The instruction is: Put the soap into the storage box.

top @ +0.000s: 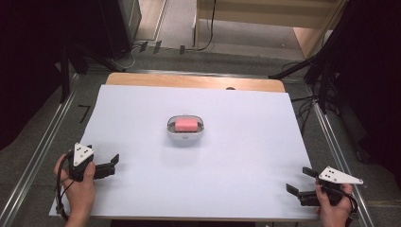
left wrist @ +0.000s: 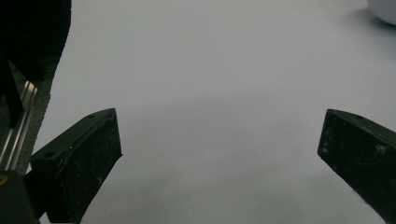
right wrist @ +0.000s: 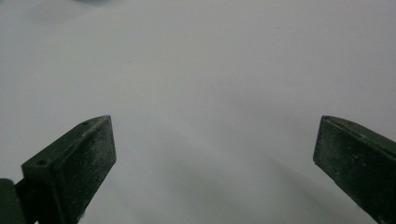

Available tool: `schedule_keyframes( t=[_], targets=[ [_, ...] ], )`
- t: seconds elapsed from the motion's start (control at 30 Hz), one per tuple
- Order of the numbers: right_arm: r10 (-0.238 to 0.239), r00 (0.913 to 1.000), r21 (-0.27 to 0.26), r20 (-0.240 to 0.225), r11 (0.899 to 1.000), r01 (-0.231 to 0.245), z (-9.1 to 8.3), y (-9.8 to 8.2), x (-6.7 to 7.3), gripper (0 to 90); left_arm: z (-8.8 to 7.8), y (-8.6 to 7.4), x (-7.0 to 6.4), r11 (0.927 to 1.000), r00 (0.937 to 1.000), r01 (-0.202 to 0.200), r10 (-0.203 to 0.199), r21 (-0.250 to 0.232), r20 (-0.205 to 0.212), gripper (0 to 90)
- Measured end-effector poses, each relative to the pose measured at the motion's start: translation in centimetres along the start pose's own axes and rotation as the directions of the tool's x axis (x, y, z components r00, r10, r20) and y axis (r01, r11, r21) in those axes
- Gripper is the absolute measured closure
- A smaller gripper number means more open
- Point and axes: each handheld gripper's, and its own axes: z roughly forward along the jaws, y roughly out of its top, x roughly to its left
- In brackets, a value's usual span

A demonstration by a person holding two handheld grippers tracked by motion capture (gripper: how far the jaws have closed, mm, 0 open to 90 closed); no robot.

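Both the left gripper and the right gripper have jaws spread wide with nothing between them, resting at the near corners of the white table. At mid-table a pink soap bar lies in a white dish, long axis left-right.

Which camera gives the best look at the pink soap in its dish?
The high view: the pink soap lies in full sight inside the white dish at the table's middle. The left gripper view catches just a white curved edge, probably the dish, at its top right corner. The right gripper view looks across bare white tabletop.
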Motion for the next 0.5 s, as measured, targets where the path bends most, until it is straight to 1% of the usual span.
schedule_keyframes(
  t=[0.13,0.2,0.27,0.37,0.4,0.43,0.5],
  targets=[
    [-0.002,0.9999,-0.023,0.011,1.000,0.002,-0.19,-0.27,0.06,0.0,-0.01,0.00,0.02,1.0000,1.0000,0.003,-0.003,-0.001,0.000,0.0],
    [0.007,0.9998,-0.045,0.020,0.999,-0.006,-0.35,-0.58,0.09,0.0,0.01,0.00,0.03,1.0000,1.0000,0.003,-0.003,-0.002,0.001,0.0],
    [0.007,0.9996,-0.052,0.027,0.999,-0.005,-0.38,-0.65,0.12,0.0,0.01,0.00,0.03,1.0000,1.0000,0.003,-0.003,-0.001,0.000,0.0],
    [0.007,0.9994,-0.050,0.035,0.999,-0.005,-0.30,-0.70,0.16,0.0,0.03,0.01,0.04,1.0000,1.0000,0.006,-0.006,0.002,0.001,0.0],
    [-0.001,0.9986,-0.033,0.053,0.999,0.003,-0.11,-0.68,0.32,0.0,0.03,0.01,0.04,1.0000,1.0000,0.005,-0.005,0.000,0.000,0.0],
    [-0.008,0.9983,-0.027,0.057,1.000,0.010,-0.07,-0.69,0.39,0.0,0.03,0.00,0.03,1.0000,1.0000,0.004,-0.004,-0.001,0.000,0.0],
    [-0.018,0.9980,-0.031,0.060,0.999,0.020,-0.09,-0.73,0.47,0.0,0.01,0.00,0.02,1.0000,1.0000,0.002,-0.002,0.000,0.001,0.0]
  ],
)
